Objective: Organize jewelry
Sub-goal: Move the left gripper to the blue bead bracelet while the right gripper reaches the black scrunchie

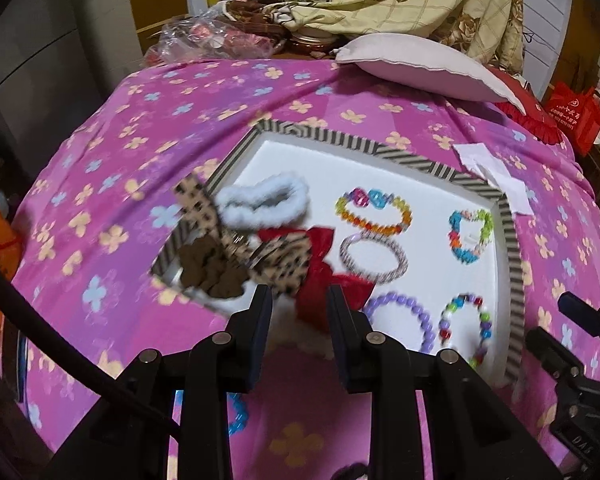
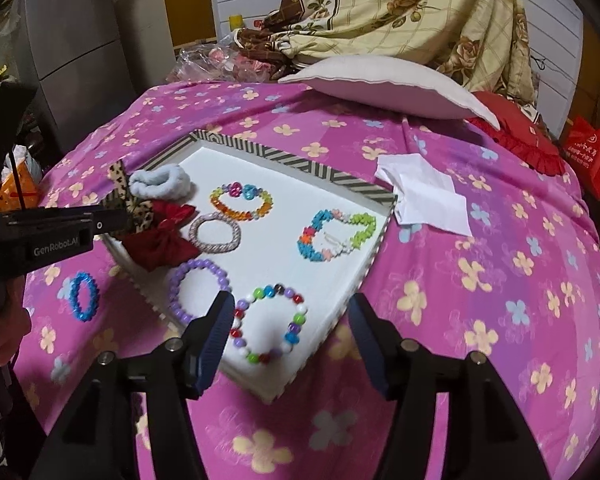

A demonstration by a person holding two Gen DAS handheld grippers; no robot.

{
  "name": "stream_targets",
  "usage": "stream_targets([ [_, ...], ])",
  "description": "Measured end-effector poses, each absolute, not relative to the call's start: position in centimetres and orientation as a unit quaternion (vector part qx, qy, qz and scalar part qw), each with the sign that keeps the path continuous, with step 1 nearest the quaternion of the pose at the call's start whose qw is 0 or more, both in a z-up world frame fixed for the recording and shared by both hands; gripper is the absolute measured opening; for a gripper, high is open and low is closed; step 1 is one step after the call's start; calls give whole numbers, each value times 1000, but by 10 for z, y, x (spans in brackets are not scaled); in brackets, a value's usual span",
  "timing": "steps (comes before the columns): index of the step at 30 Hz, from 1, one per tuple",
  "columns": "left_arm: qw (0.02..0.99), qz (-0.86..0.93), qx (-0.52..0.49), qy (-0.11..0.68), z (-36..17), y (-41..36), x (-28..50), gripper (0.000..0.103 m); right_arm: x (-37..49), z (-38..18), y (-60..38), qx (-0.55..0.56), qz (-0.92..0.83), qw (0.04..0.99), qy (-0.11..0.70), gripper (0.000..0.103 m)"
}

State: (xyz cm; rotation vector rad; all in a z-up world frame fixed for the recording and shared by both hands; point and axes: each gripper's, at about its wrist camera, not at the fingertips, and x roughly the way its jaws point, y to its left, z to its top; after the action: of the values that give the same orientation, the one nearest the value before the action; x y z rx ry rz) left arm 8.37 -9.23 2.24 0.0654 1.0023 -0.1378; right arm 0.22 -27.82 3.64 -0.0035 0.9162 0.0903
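- A shallow white tray [image 2: 340, 280] with a striped rim was seen lying on the pink flowered bedspread [image 2: 500, 280], its near corner turned toward the right-wrist camera.
- Open cloth was left to the right of the tray's edge, broken only by a folded white paper [image 2: 424, 200] just beside the far right corner; a pale pillow [image 2: 380, 84] was seen well behind.
- Along the tray's left edge the room was crowded — a white fluffy scrunchie [image 1: 260, 204], a leopard-print bow [image 1: 276, 260] and a red bow [image 1: 320, 268] were piled there, partly over the rim.
- Beaded bracelets were laid apart on the tray floor: a purple bead bracelet [image 2: 198, 292], a multicolour bead bracelet [image 2: 270, 324], a blue-and-green one [image 2: 336, 236] and an orange-and-yellow one [image 2: 240, 200].
- A blue bracelet [image 2: 83, 296] was left on the cloth outside the tray, to its left.
- The right gripper [image 2: 292, 320] was held with its jaws apart over the tray's near corner; the multicolour bracelet was seen between them, unpressed — nothing was gripped.
- The left gripper [image 1: 300, 308] was likewise parted and empty, poised before the red bow; contact could not be told through the blur.
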Motion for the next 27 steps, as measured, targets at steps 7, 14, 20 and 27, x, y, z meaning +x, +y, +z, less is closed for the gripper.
stream_targets([
  [7, 884, -55, 40, 463, 23, -75, 48, 49, -22, 37, -267, 9, 47, 897, 440, 64],
  [14, 896, -47, 43, 439, 31, -67, 20, 49, -42, 42, -256, 13, 50, 899, 435, 66],
  [20, 905, -44, 39, 422, 38, -60, -1, 49, -59, 41, -246, 12, 55, 898, 437, 67],
  [27, 911, -39, 42, 409, 42, -52, -17, 49, -74, 38, -231, 11, 65, 896, 439, 69],
])
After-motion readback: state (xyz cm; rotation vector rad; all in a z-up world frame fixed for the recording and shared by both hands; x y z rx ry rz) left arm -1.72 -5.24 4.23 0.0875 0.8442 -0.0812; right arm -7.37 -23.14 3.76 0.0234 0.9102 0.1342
